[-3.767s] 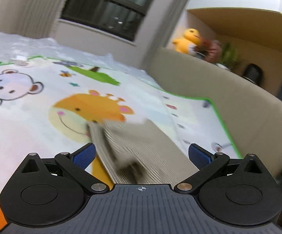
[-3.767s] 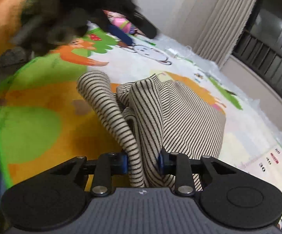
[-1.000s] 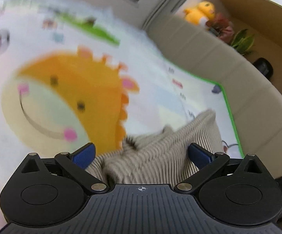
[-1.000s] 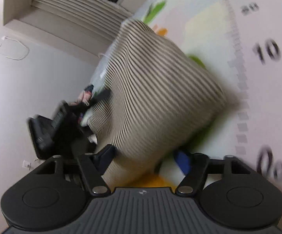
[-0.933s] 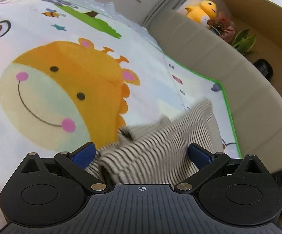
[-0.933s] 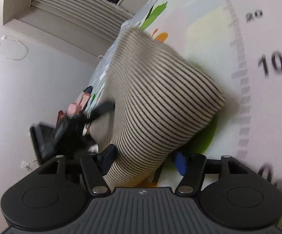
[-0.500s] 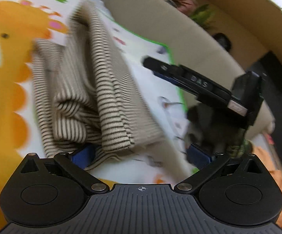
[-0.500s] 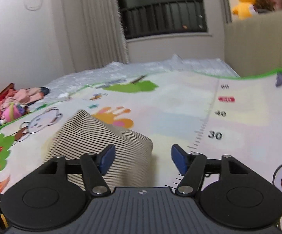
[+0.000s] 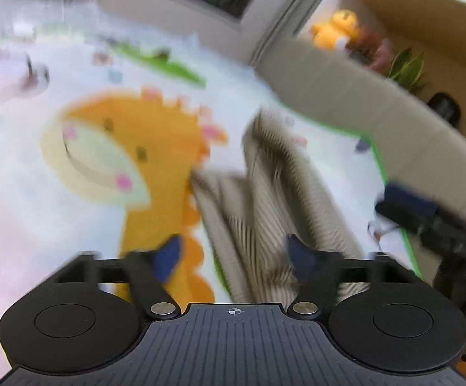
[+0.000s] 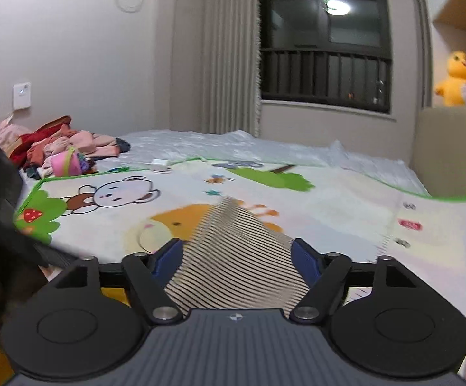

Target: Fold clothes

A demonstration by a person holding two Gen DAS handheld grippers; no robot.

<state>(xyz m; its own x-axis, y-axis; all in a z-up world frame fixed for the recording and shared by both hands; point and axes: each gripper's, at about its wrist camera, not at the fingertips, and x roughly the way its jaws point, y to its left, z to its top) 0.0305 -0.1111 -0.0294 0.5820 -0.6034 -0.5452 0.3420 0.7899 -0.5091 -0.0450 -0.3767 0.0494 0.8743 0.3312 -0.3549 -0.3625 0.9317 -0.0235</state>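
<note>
- my left gripper point(image 9: 233, 254) has its blue pads partly apart with nothing pinched. the striped top point(image 9: 265, 193) lies bunched on the play mat point(image 9: 40, 193), just ahead and a bit to the right of the pads. this view is smeared, so detail is fuzzy.
- my right gripper point(image 10: 237, 257) is spread about the same and holds nothing either. a flat panel of the top point(image 10: 236, 257) fills the gap between its pads, but i can't tell if the pads touch it.
- the knit looks light, soft and floppy, so i reckon it sags wherever it's unsupported and won't slip much on rubber pads.
- best hold, i'd guess, is a doubled edge or corner of the fold, one gripper at each end, so the layers come up together.
- room-wise: lots of bare mat ahead and to the left. the beige sofa point(image 9: 394, 122) crowds the mat's green border on the right, and the clothes pile point(image 10: 59, 148) sits well off to the far left.
</note>
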